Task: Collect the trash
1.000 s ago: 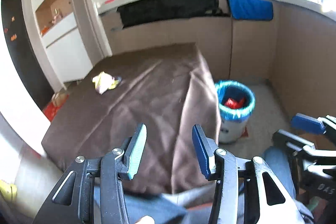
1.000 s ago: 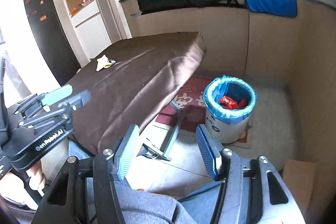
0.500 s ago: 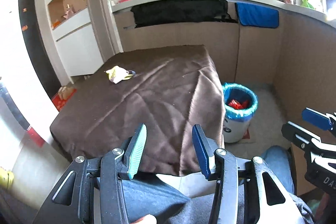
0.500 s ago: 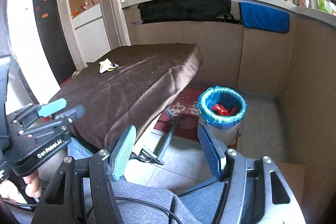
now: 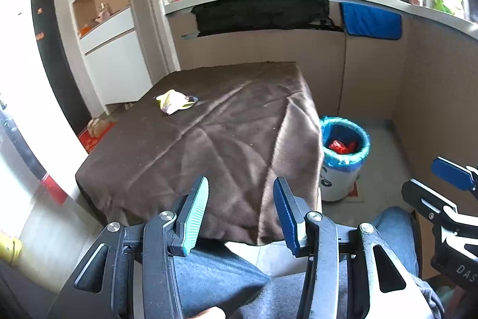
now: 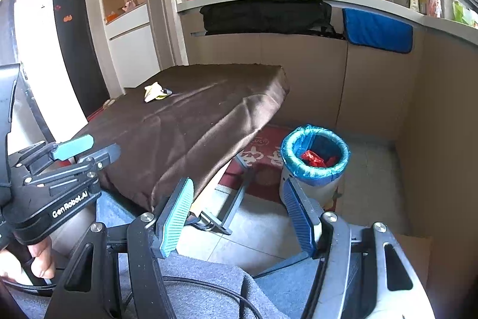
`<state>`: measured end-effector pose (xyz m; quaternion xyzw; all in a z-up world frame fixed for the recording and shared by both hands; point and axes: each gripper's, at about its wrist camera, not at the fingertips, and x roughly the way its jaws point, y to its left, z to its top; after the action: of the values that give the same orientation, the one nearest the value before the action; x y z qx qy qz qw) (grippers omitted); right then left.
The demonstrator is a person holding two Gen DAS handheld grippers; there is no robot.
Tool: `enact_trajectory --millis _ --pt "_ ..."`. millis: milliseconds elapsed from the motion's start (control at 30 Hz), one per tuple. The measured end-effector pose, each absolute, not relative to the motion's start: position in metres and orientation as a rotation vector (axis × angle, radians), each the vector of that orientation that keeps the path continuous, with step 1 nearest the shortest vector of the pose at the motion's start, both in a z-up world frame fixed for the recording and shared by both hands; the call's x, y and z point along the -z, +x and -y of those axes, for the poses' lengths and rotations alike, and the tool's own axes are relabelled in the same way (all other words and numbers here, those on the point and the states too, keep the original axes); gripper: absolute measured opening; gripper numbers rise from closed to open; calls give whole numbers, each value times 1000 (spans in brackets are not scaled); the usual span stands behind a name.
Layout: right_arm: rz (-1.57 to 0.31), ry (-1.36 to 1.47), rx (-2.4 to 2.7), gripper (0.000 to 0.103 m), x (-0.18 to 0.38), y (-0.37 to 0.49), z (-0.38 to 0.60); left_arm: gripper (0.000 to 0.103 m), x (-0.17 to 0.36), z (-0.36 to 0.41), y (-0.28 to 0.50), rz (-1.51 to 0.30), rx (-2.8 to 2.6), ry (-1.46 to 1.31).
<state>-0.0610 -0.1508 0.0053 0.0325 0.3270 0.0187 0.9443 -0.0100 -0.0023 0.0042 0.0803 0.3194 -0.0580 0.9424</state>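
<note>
left gripper [image 5: 240,213]: jaws apart, nothing between the pads, held low over a lap at the near edge of the table [image 5: 167,157].
right gripper [image 6: 239,214]: jaws just widened, empty, aimed past the table corner toward the floor.
crumpled wrapper [image 5: 174,101]: on the brown cloth near the far-left side, well apart from both sets of fingers.
bin [image 6: 313,166]: on the floor just beside the table's right corner, blue liner, red scraps already inside.
risk, reach: long stretch across the table; likely to drag or bunch the loose cloth.
risk, grip: thin, flat wrapper; apt to slip from the pads or pinch cloth with it.
</note>
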Motion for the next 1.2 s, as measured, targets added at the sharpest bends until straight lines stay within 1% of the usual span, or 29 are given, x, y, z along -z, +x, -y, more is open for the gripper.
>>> enact_trajectory --millis 367,1200 --pt "-682 75 -40 60 -3 -58 150 47 1 2 -5 -685 115 169" --pt "-677 76 -33 60 -1 -59 148 47 1 3 -4 -689 116 169"
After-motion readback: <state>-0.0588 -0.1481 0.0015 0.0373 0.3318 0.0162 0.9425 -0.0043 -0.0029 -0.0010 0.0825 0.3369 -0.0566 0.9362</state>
